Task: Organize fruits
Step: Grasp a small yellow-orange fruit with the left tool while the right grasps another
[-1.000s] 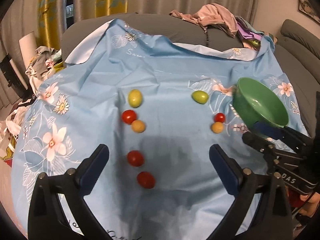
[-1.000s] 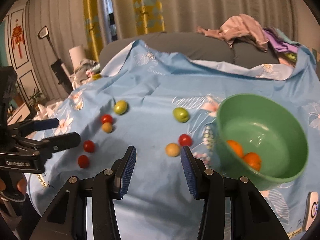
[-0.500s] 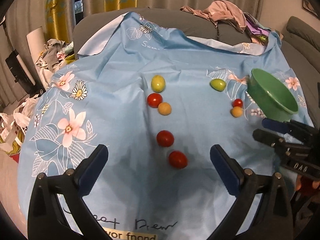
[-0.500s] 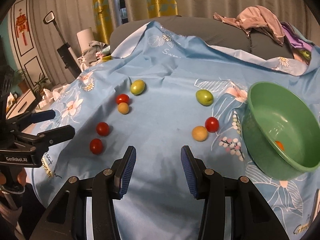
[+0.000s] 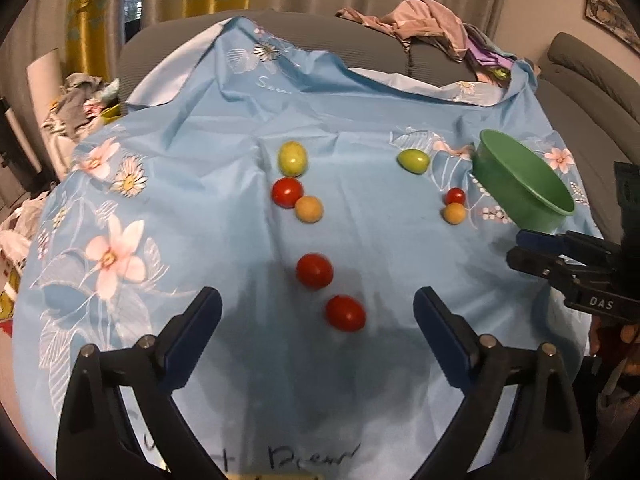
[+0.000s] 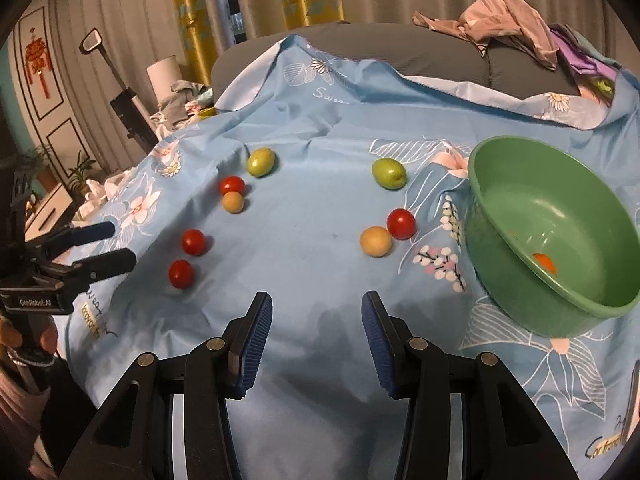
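Fruits lie scattered on a blue flowered cloth (image 5: 224,128) draped over a grey sofa (image 6: 400,52), in two loose groups. In the left wrist view the left group forms a rough line running away from the camera: a yellow-green oval fruit (image 5: 293,158) at the far end, its long axis pointing roughly away from the camera, then a red tomato (image 5: 287,192) touching a tan round fruit (image 5: 309,209), then, well apart and nearer, a second red tomato (image 5: 314,271) and a third red tomato (image 5: 345,313), this last one slightly oval with its long axis lying about sideways. The right group sits near a green bowl (image 6: 516,184): a green oval fruit (image 6: 388,173) whose long axis runs left to right across the cloth, and nearer the camera a small red tomato (image 6: 401,223) just beside a pale tan fruit (image 6: 375,241). The bowl is tilted, its mouth turned towards the right wrist camera, and an orange fruit (image 6: 545,263) rests low against its inner wall. The left gripper (image 5: 316,312) hovers above the cloth with its blue-padded fingers spread wide, holding nothing, the nearest tomato lying between them. The right gripper (image 6: 317,320) is parted more narrowly, also holding nothing, over bare cloth. A heap of clothes (image 6: 504,24) lies on the sofa back.
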The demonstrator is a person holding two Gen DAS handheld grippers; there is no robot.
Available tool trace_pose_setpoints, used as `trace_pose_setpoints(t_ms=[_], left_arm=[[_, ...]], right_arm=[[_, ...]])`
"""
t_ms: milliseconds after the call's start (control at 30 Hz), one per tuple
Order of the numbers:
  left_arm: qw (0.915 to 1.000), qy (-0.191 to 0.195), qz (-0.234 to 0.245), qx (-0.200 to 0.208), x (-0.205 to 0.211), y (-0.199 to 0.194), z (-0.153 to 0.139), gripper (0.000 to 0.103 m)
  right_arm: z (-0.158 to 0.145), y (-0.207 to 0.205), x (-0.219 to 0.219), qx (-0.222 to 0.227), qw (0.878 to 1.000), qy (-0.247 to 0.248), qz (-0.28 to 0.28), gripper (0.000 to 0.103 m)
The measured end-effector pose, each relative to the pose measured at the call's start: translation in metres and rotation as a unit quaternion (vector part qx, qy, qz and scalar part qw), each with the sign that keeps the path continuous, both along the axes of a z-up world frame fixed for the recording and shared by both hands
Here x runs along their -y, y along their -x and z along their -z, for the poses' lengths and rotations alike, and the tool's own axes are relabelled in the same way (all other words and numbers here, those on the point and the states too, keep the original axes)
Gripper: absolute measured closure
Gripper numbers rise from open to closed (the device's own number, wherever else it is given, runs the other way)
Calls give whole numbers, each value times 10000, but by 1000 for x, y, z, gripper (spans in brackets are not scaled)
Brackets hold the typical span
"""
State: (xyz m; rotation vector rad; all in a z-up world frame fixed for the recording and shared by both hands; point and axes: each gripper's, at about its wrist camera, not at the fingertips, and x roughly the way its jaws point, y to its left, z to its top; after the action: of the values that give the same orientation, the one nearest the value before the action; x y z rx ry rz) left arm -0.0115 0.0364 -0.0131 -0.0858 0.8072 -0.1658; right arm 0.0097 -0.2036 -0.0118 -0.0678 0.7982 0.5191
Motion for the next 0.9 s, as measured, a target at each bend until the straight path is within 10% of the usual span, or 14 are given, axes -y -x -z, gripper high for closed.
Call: trace_pose_setpoints(t_ms=[533, 900], left_arm=[[9970, -85, 546, -546, 22, -86, 8, 21], [9945, -272, 462, -898, 28, -114, 24, 34]], right_arm=[[30, -95, -26, -676, 9928, 873, 474, 56], [27, -100, -16, -663, 9963, 435, 335, 74]])
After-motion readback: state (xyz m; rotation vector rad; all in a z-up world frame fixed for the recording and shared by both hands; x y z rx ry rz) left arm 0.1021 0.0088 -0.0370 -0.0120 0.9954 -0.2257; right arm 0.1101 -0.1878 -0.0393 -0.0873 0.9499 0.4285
